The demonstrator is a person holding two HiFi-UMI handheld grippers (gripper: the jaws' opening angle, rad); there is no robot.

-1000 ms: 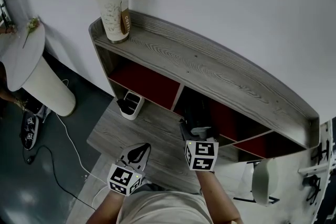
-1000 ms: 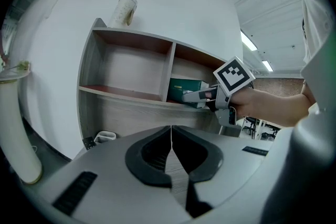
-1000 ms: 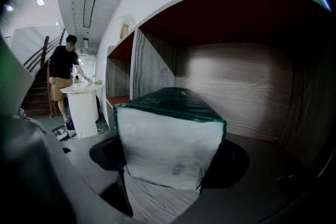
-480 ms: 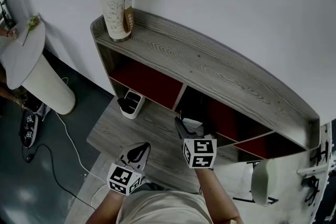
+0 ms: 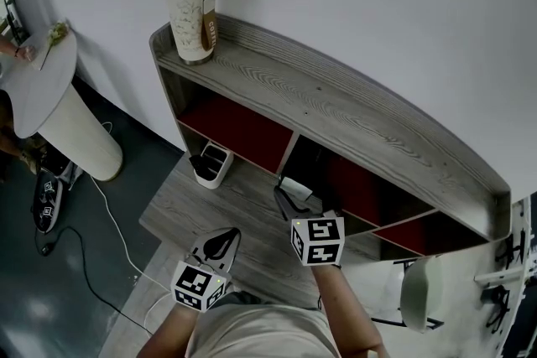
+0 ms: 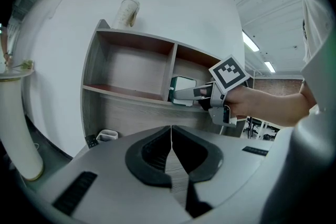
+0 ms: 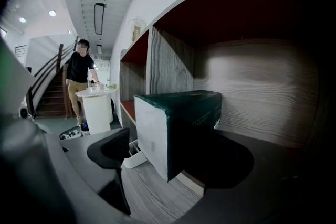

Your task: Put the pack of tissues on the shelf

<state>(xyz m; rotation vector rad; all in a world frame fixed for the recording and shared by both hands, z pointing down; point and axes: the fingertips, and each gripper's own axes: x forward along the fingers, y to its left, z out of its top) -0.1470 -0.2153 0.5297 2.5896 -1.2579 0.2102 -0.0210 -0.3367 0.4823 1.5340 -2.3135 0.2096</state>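
Note:
The pack of tissues (image 7: pixel 178 123), dark green with a white end face, stands on the board of the shelf's (image 5: pixel 336 109) lower right compartment, at its front edge. It also shows in the head view as the pack (image 5: pixel 295 186) and in the left gripper view as the pack (image 6: pixel 182 89). My right gripper (image 5: pixel 294 201) is level with it, its jaws opening on either side. The left pad stands clear of the pack's white face; the other side is in shadow. My left gripper (image 5: pixel 220 241) hangs low near my body, shut with nothing in it (image 6: pixel 171 157).
A tall paper cup (image 5: pixel 190 12) stands on the shelf's top at its left end. A small white bin (image 5: pixel 209 166) sits on the floor before the left compartment. A white round table (image 5: pixel 50 96) and a person (image 7: pixel 81 78) are off to the left. Cables (image 5: pixel 109 222) lie on the floor.
My right gripper has drawn back a little out of the compartment and its jaws have spread. The pack's white end now shows at the shelf edge. The left gripper has not moved.

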